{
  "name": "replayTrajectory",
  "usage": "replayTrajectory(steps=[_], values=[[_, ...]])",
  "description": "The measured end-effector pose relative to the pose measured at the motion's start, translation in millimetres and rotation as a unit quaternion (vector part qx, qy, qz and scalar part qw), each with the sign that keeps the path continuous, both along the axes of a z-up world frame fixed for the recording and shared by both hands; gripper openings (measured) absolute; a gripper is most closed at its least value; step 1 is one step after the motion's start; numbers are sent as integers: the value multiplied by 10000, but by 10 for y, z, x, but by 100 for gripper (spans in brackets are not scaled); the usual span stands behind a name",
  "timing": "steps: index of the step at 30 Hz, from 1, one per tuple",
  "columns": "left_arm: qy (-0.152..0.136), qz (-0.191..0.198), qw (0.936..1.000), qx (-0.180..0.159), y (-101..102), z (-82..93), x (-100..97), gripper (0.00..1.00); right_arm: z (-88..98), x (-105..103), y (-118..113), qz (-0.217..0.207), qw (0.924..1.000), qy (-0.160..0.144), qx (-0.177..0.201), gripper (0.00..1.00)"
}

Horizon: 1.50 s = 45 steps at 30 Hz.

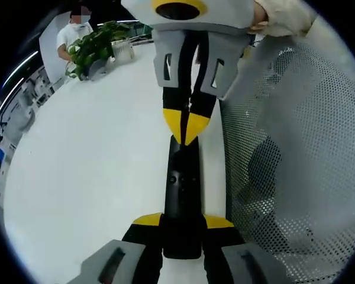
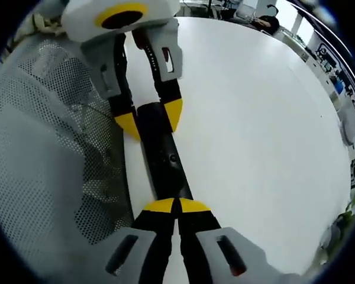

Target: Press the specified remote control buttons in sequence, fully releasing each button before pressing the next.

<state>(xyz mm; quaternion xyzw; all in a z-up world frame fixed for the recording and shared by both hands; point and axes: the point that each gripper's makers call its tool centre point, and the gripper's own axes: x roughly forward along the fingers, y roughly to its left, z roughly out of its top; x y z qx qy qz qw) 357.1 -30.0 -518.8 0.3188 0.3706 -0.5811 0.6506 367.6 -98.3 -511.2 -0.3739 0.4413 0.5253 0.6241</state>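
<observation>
While the black remote control [image 1: 181, 201] lies flat on the white worktop [image 1: 83, 177], its long axis runs straight from one gripper to the other, so the two tools face each other end to end along it. At the near end in the left gripper view, the left gripper [image 1: 182, 222] has its yellow-tipped fingers [image 1: 148, 220] clamped on the remote's sides, pinning it in place. At the far end the right gripper [image 1: 188, 127] comes in with its fingers drawn together into a single point, and that point sits right on the remote's top face, just beyond the small round buttons [image 1: 174, 179]. In the right gripper view the same tips [image 2: 177, 206] meet over the slim black body, the buttons lying just ahead along the axis. The pressing job looks to belong to the right one, since it is the free tool. A grey mesh chair back [image 1: 296, 148] stands just beside the worktop edge
</observation>
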Motion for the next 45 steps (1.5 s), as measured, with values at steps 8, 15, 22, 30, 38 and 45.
replayTrajectory(steps=[8, 15, 22, 30, 38, 45], values=[[1, -8, 10000, 3, 0, 2, -3, 25, -5, -4, -4, -121, 9998, 52, -134, 0], [-4, -9, 10000, 4, 2, 2, -3, 25, 4, -1, -13, -609, 9972, 164, 409, 0], [4, 15, 10000, 0, 2, 2, 0, 25, 19, -17, -10, -459, 9973, -12, 569, 0], [-1, 29, 10000, -7, 0, 3, 2, 25, 36, 12, 58, -355, 9974, -135, 604, 0], [-5, 23, 10000, -17, -2, 1, 5, 25, 22, 23, 91, -63, 9983, -371, 449, 0], [-4, 26, 10000, -21, -2, 0, 5, 25, 14, -19, 125, 170, 9986, -274, 428, 0]])
